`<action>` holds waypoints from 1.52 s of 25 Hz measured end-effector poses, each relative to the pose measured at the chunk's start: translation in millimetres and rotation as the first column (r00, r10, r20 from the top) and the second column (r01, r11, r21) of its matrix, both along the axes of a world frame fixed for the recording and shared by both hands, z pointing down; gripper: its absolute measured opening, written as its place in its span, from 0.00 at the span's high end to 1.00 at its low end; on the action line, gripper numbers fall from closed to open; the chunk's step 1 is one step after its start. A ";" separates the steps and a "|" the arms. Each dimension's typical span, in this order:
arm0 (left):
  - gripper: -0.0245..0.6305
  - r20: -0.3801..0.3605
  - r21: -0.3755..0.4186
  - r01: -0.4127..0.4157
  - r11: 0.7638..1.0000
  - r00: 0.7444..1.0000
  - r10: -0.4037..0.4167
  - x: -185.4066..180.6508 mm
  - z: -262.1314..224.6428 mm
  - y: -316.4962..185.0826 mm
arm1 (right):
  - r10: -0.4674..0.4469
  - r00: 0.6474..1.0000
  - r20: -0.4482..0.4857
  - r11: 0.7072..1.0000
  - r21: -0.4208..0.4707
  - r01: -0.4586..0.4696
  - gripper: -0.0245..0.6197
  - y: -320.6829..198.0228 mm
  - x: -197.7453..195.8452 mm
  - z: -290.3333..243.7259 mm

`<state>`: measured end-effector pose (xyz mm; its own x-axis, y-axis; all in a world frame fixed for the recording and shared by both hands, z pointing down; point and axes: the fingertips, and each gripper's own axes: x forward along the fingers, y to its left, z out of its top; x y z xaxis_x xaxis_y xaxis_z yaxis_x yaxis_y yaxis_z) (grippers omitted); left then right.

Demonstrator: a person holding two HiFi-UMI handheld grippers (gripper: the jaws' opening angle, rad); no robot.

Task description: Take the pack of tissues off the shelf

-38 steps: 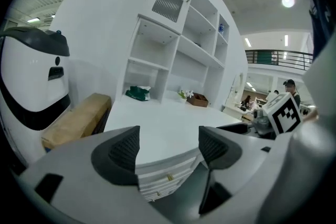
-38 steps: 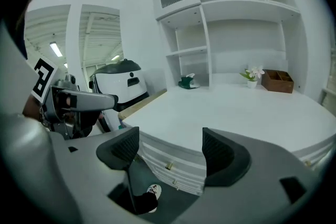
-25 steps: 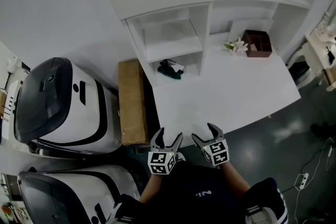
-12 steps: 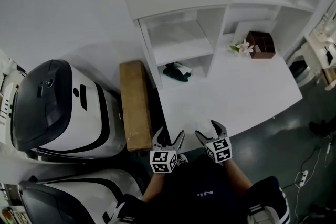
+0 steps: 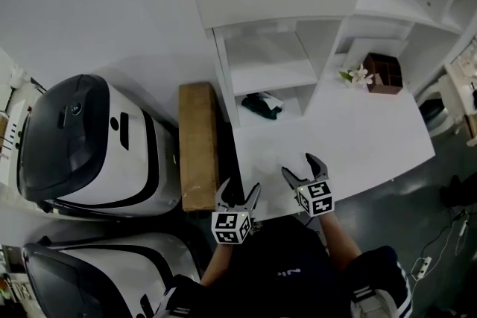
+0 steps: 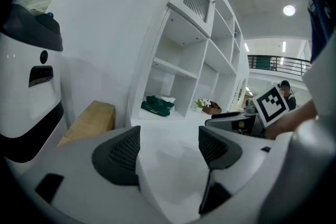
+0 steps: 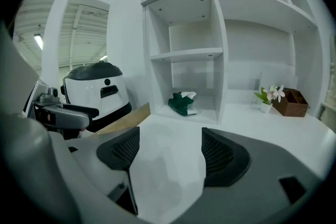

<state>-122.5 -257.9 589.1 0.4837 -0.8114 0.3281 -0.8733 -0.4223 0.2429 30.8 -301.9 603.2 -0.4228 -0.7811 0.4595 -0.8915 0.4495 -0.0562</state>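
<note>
One small, indistinct tissue pack

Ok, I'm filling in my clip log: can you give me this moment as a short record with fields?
target: green pack of tissues, lying in the lowest compartment of the white shelf
left gripper: open, empty, near the front edge of the desk
right gripper: open, empty, well apart from the pack
also on desk: flowers, brown box
beside desk: tan box
task state: pack not yet taken
</note>
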 end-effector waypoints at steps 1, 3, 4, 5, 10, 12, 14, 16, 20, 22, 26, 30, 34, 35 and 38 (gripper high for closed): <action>0.44 0.000 0.002 0.014 1.000 1.000 -0.014 -2.5 -1.8 -2.9 | -0.007 1.000 -0.002 1.000 0.011 0.007 0.40 -8.6 0.2 -4.7; 0.44 0.002 0.003 0.041 0.999 0.999 -0.041 -6.9 -4.4 -9.0 | -0.021 1.000 -0.003 0.999 0.036 0.021 0.40 -28.2 -0.2 -14.5; 0.44 0.004 0.003 0.054 0.999 0.999 -0.054 -8.3 -5.5 -11.8 | -0.028 1.000 -0.005 0.998 0.048 0.028 0.40 -38.4 -0.6 -19.1; 0.44 0.006 0.003 0.064 0.998 0.998 -0.064 -9.0 -6.4 -14.2 | -0.035 0.999 -0.006 0.998 0.058 0.035 0.40 -48.5 -1.2 -23.4; 0.44 0.013 -0.006 0.086 0.996 0.996 -0.086 -5.6 -10.1 -23.3 | -0.074 0.997 -0.006 0.993 0.093 0.075 0.39 -94.8 -10.2 -40.0; 0.44 0.016 -0.004 0.095 0.995 0.995 -0.095 -3.8 -13.2 -26.8 | -0.088 0.996 -0.012 0.992 0.093 0.089 0.39 -114.2 -11.5 -41.2; 0.44 0.021 -0.002 0.099 0.995 0.995 -0.099 -2.3 -16.4 -28.7 | -0.081 0.997 -0.011 0.994 0.077 0.081 0.39 -135.0 -7.7 -39.0; 0.44 0.026 -0.002 0.105 0.994 0.994 -0.105 -2.0 -18.2 -29.0 | -0.098 0.995 -0.032 0.993 0.069 0.100 0.39 -153.1 -9.3 -37.1; 0.44 0.038 -0.016 0.145 0.989 0.989 -0.144 -8.9 -17.0 -29.2 | -0.189 0.972 -0.138 0.978 0.059 0.199 0.39 -176.2 -27.9 -24.7; 0.44 0.052 -0.018 0.164 0.986 0.985 -0.163 -14.8 -15.7 -29.4 | -0.214 0.964 -0.159 0.974 0.039 0.223 0.39 -184.6 -35.4 -15.0; 0.44 0.081 -0.038 0.207 0.978 0.976 -0.203 -29.1 -11.4 -25.8 | -0.207 0.969 -0.132 0.977 0.015 0.211 0.40 -199.4 -45.4 1.2; 0.44 0.096 -0.062 0.257 0.964 0.963 -0.250 -40.7 -5.9 -19.2 | -0.191 0.975 -0.114 0.981 -0.003 0.192 0.42 -215.8 -50.1 12.3; 0.44 0.118 -0.080 0.290 0.954 0.953 -0.280 -48.6 -2.0 -10.0 | -0.156 0.980 -0.121 0.988 -0.038 0.153 0.43 -234.2 -44.7 23.8; 0.44 0.123 -0.083 0.296 0.951 0.951 -0.285 -50.8 -1.5 -8.0 | -0.154 0.980 -0.127 0.988 -0.048 0.149 0.43 -237.1 -43.7 27.6; 0.44 0.135 -0.089 0.318 0.944 0.943 -0.305 -58.8 -0.3 -4.0 | -0.158 0.979 -0.125 0.985 -0.087 0.148 0.44 -240.4 -43.3 41.8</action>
<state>-181.3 -261.9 588.8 0.1653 -0.8715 0.4617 -0.9819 -0.1018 0.1595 -12.5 -542.3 645.0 -0.4668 -0.6719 0.5750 -0.8144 0.5800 0.0166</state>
